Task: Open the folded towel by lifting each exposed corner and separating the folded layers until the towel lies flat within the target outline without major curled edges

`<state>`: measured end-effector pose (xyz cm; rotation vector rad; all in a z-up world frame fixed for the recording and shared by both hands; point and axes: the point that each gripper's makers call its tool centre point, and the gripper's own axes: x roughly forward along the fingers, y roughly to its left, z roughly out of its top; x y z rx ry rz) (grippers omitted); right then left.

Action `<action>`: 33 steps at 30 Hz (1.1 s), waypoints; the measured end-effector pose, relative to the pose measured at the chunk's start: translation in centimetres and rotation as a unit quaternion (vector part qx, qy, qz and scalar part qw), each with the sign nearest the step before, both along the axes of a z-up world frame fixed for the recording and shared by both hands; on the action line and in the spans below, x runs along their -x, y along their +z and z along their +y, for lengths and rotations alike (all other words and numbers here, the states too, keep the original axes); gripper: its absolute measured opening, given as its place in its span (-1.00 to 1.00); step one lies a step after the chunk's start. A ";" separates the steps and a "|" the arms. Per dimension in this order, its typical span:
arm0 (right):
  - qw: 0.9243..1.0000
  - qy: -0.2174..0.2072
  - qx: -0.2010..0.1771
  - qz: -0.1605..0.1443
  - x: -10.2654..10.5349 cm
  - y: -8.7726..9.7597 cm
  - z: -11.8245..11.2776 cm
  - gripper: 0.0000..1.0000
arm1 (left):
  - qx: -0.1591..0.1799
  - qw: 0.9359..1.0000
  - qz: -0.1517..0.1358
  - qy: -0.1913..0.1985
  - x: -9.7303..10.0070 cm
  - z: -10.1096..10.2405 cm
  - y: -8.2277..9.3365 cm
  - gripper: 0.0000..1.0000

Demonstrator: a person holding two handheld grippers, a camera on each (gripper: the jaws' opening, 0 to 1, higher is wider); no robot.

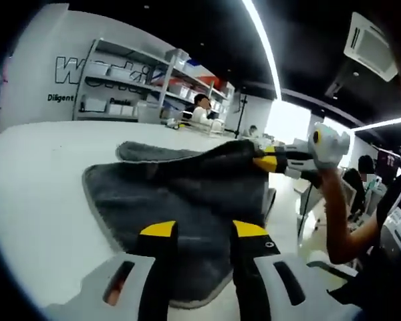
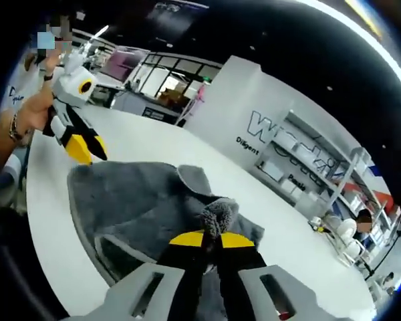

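A dark grey towel [image 1: 187, 194] lies partly folded on a white table [image 1: 40, 200]. In the left gripper view my left gripper [image 1: 204, 231] hovers open over the towel's near edge, jaws apart with cloth showing between them. From the right, my right gripper [image 1: 264, 160] holds up a fold of the towel, so a ridge of cloth rises off the table. In the right gripper view my right gripper [image 2: 212, 239] is shut on a bunched tuft of towel [image 2: 217, 214]. My left gripper [image 2: 83, 147] sits at the towel's far corner, and the rest of the towel [image 2: 134, 200] spreads between them.
The table's edge [image 2: 40, 221] runs close to the towel's side. A person's forearm [image 1: 341, 221] holds the right gripper, and a hand [image 2: 27, 114] holds the left one. Shelves with boxes [image 1: 134, 80] and seated people [image 1: 202, 107] are far behind the table.
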<state>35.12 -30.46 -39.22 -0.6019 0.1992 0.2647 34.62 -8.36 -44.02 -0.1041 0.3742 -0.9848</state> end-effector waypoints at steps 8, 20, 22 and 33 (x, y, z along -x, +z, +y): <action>0.996 -0.091 0.007 -0.018 0.9 1.4 -8.0 -0.96 | 0.003 1.000 0.010 0.028 0.1 2.0 0.1 0.10; 0.974 -0.227 0.022 -0.002 2.1 -0.1 -20.0 -0.96 | -0.022 0.999 0.023 0.018 1.9 3.4 -0.6 0.56; 0.970 -0.242 0.025 0.011 2.2 -1.0 -21.6 -0.96 | -0.027 0.999 0.022 0.019 2.1 3.6 -0.5 0.57; 0.956 -0.271 0.002 0.114 1.8 -9.2 -25.9 -0.94 | -0.033 0.999 0.019 0.033 2.6 5.5 -0.1 0.73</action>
